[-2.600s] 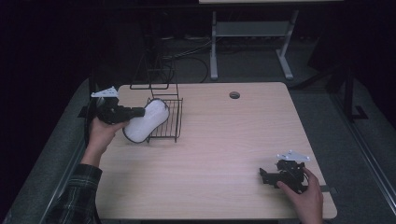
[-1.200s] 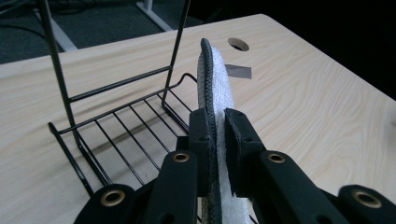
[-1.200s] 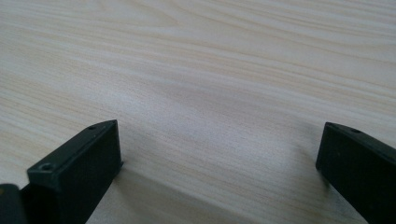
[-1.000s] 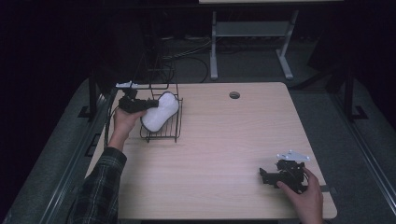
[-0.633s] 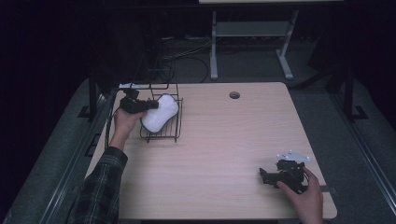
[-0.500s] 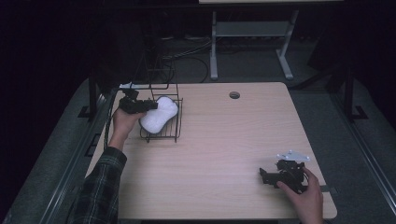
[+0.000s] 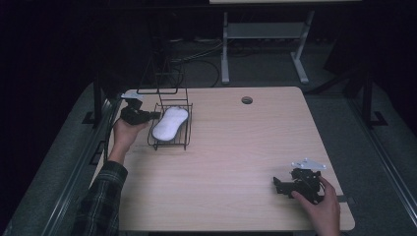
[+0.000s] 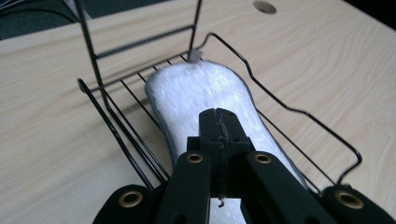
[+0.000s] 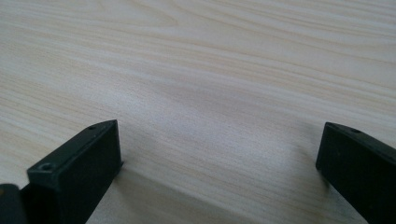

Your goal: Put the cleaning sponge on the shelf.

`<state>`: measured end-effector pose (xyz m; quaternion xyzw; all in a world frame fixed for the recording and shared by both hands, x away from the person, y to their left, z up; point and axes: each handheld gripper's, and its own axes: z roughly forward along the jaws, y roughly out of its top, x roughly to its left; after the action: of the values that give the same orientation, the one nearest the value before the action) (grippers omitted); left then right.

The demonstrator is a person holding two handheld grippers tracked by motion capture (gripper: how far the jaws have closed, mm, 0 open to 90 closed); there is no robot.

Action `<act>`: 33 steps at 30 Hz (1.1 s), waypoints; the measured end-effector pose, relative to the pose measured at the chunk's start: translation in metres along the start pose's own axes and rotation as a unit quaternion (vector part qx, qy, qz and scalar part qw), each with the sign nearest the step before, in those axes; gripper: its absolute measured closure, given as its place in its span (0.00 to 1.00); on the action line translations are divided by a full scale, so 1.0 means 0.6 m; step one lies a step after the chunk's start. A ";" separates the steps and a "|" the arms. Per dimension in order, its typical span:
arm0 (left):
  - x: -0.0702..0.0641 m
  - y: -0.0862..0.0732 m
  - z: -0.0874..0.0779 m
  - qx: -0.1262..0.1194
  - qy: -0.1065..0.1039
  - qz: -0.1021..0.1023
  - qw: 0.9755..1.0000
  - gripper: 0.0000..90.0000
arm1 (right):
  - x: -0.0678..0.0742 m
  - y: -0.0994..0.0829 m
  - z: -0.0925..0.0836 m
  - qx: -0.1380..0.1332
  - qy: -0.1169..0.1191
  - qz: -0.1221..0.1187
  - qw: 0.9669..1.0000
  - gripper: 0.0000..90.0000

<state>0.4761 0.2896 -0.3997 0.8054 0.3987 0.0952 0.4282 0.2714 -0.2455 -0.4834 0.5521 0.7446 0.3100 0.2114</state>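
**White insole lying in the wire rack, left tool shut above it**

A light wooden desk (image 7: 236, 167) is being seen from above, with a round cable hole (image 7: 247, 100) near its far edge. Behind the desk, a white metal stand (image 7: 263, 34) is standing on the dark floor.

A black wire rack (image 7: 184, 142) is sitting near the desk's far left corner, with a taller upright wire frame rising at its far end. In the left gripper view the rack (image 8: 299, 112) is being shown as a shallow basket of thin bars with a raised rim.

A white insole (image 7: 169, 123) is lying flat inside the rack, lengthwise on the bars. In the left gripper view the insole (image 8: 205, 93) is reaching almost to the basket's far rim, and its near end is being hidden under the jaws.

The left tool (image 7: 156, 115) is being held at the rack's left rim, pointing toward the insole. Its jaws have just been closing, and in the left gripper view the left tool (image 8: 219, 123) is being shown fully shut, jaw pressed to jaw, with nothing caught between them; the insole is lying free below.

The right tool (image 7: 276, 184) is being rested on the desk near the near right corner, well apart from the rack. In the right gripper view the right tool (image 9: 219, 158) is being held wide open, with bare wood between the jaws.
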 end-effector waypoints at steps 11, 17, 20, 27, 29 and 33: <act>-0.023 -0.040 0.014 0.036 0.001 0.013 0.999 1.00 | 0.000 0.000 0.000 0.000 0.000 0.000 1.000 0.00; -0.036 -0.044 0.016 0.034 -0.013 0.017 0.999 1.00 | 0.000 0.000 0.000 0.000 0.000 0.000 1.000 0.00; -0.042 -0.045 0.020 0.032 -0.018 0.018 0.999 1.00 | 0.000 0.000 0.000 0.000 0.000 0.000 1.000 0.00; -0.049 -0.042 0.024 0.029 -0.022 0.021 0.999 1.00 | 0.000 0.000 0.000 0.000 0.000 0.000 1.000 0.00; -0.049 -0.042 0.019 0.018 -0.026 0.016 0.999 1.00 | 0.000 0.000 0.000 0.000 0.000 0.000 1.000 0.00; -0.055 -0.043 0.005 0.002 -0.031 0.011 0.999 1.00 | 0.000 0.000 0.000 0.000 0.000 0.000 1.000 0.00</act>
<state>0.4408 0.2721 -0.4151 0.8131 0.3763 0.0746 0.4378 0.2714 -0.2454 -0.4834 0.5522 0.7446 0.3098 0.2113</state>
